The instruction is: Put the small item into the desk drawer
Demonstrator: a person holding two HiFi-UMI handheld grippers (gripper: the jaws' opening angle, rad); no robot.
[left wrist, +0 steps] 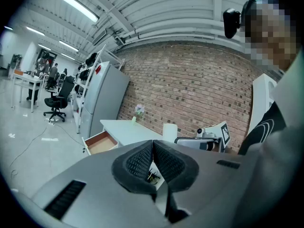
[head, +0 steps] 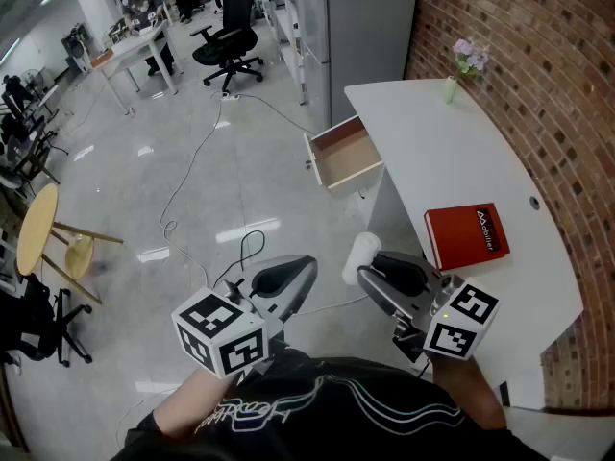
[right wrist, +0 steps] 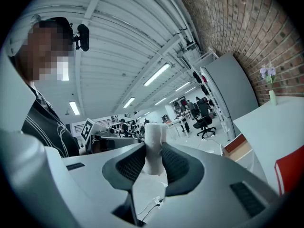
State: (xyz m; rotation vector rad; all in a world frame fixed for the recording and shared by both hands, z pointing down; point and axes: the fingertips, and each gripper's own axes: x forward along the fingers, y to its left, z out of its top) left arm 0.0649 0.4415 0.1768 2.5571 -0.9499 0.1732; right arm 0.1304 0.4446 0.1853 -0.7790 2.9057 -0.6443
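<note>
My right gripper (head: 368, 269) is shut on a small white cylinder-shaped item (head: 360, 256), which sticks up between the black pads (right wrist: 175, 167) in the right gripper view, where the item (right wrist: 154, 146) fills the gap. The same item (left wrist: 169, 131) shows beyond the left jaws. My left gripper (head: 306, 265) is shut with nothing in it, held beside the right one. The desk drawer (head: 343, 154) stands pulled out and empty at the left side of the white desk (head: 452, 161), ahead of both grippers.
A red book (head: 468, 235) lies on the desk near my right gripper. A small vase of flowers (head: 456, 73) stands at the desk's far corner by the brick wall. A cable (head: 197, 176) runs over the glossy floor; office chairs and a round stool (head: 38, 229) stand further off.
</note>
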